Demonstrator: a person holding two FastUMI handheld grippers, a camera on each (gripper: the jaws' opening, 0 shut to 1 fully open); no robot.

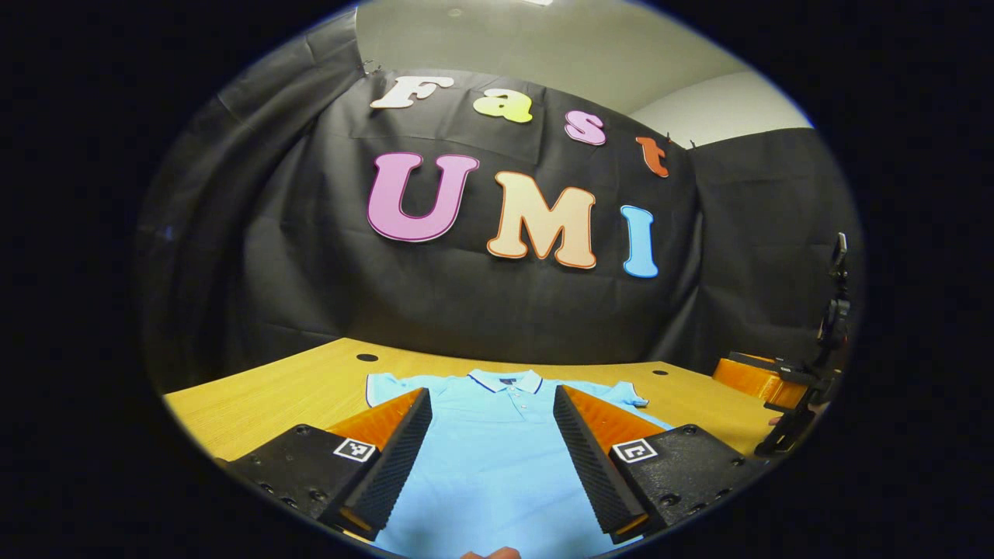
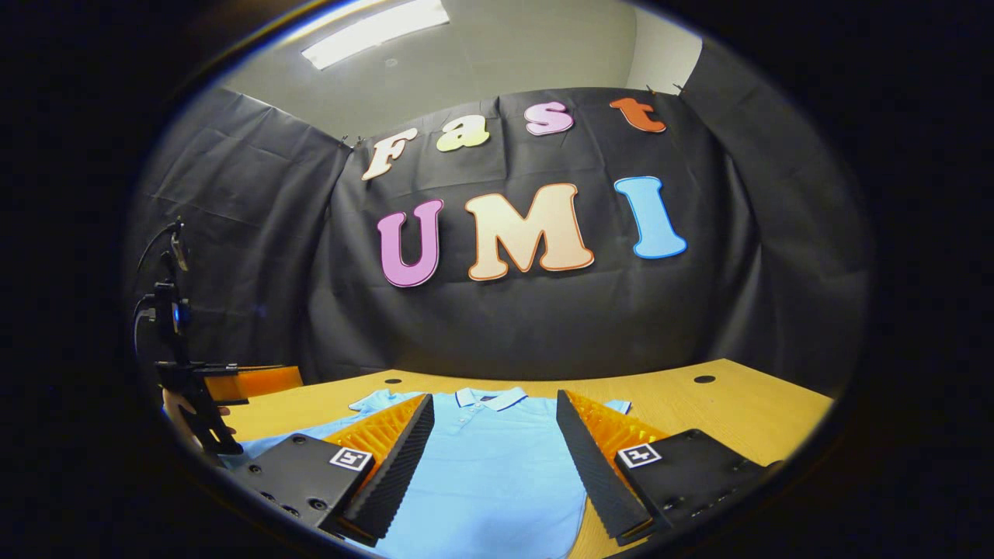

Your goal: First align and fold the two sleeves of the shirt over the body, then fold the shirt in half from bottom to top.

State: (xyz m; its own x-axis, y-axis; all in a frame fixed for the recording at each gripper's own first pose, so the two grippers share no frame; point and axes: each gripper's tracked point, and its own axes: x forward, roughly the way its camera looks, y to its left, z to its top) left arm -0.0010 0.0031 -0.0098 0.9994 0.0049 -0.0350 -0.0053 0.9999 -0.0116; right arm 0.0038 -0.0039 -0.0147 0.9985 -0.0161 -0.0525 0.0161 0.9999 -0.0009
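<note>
Light-blue polo shirt (image 1: 489, 435) lies flat on the wooden tabletop (image 1: 279, 396), collar (image 1: 505, 380) toward the booth wall, both short sleeves spread out to the sides. No fold begun, by the look of it.

Left tongs (image 1: 491, 442): fingers wide apart, holding nothing, poised over the shirt's body, near the hem side. Right tongs (image 2: 495, 450): likewise spread and empty, over the body.

The other handheld unit shows off to the shirt's side in each view, a hand on it.

Risks, as I judge them: pinching both fabric layers and dragging the whole shirt; uneven sleeve grabs leaving the folds skewed; cloth slipping out mid-lift.
</note>
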